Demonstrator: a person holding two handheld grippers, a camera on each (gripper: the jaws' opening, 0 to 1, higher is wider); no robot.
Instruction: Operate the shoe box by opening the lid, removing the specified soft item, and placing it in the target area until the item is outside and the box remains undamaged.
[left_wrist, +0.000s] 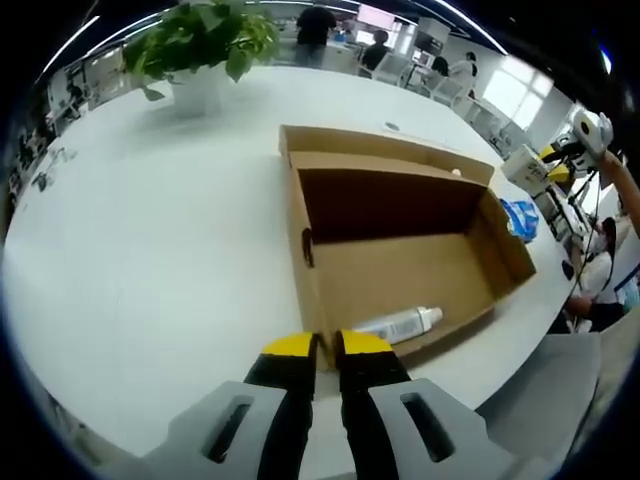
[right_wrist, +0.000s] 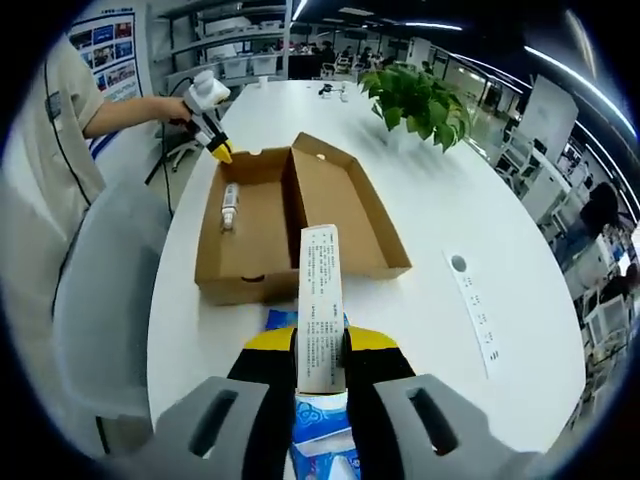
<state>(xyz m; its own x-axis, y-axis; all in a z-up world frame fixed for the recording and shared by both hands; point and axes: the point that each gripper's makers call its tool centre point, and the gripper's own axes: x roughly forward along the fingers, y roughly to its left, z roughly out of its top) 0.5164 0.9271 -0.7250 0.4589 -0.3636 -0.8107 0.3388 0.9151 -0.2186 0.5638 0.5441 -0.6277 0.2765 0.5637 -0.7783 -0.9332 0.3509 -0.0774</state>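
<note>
The brown cardboard shoe box lies open on the white table, its lid folded flat beside the tray. A white tube rests inside against the near wall. My left gripper is shut on the box's near corner; in the right gripper view the left gripper shows at the box's far corner, held by a hand. My right gripper is shut on a soft blue-and-white packet, outside the box, just off its short end. The packet sits low over the table beside the box.
A potted green plant stands on the table beyond the box. A grey chair is at the table's edge beside a person's body. A printed white strip and a round table port lie right of the box. People and desks fill the background.
</note>
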